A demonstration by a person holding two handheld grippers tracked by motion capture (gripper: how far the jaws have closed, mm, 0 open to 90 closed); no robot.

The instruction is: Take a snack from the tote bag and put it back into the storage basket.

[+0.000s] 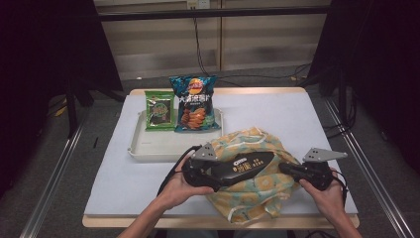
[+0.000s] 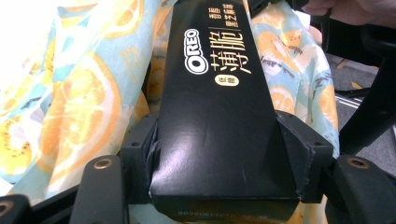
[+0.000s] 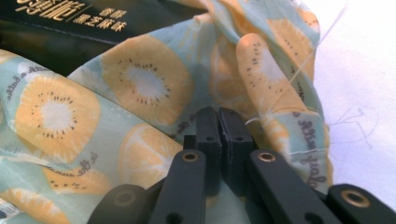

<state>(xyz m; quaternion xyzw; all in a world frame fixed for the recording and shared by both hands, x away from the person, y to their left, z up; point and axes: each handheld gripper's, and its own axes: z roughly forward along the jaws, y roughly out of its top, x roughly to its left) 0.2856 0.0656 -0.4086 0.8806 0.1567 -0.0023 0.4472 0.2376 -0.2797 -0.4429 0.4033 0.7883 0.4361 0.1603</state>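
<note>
Left hand-held gripper [image 1: 218,179]: jaws spread wide and clamped on the near end of the black Oreo box [image 1: 246,166]. In the left gripper view the box [image 2: 219,112] is seen pinched on both long sides by the pads, running straight out from the jaws, label face up. Ahead of this gripper the box is held over the fruit-print fabric bag [image 1: 252,191], with its far end pointing at the right hand-held gripper [image 1: 289,168].

Right hand-held gripper: jaws pressed together. In the right gripper view a fold of the bag fabric [image 3: 140,93] is seen right at the fingertips; the pads [image 3: 208,128] are closed against each other with cloth around them. Whether cloth is actually caught between the pads cannot be told. A corner of the box [image 3: 70,18] is seen beyond this gripper's tips, upper left in its own view.

The bag is crumpled on the counter [image 1: 307,119], between and under both grippers, near the person's edge.

Beyond the left hand-held gripper, well apart from it: a white tray [image 1: 148,148] carrying a blue chips bag [image 1: 194,103] and a green snack packet [image 1: 159,110], both propped upright, side by side and touching or nearly so.
</note>
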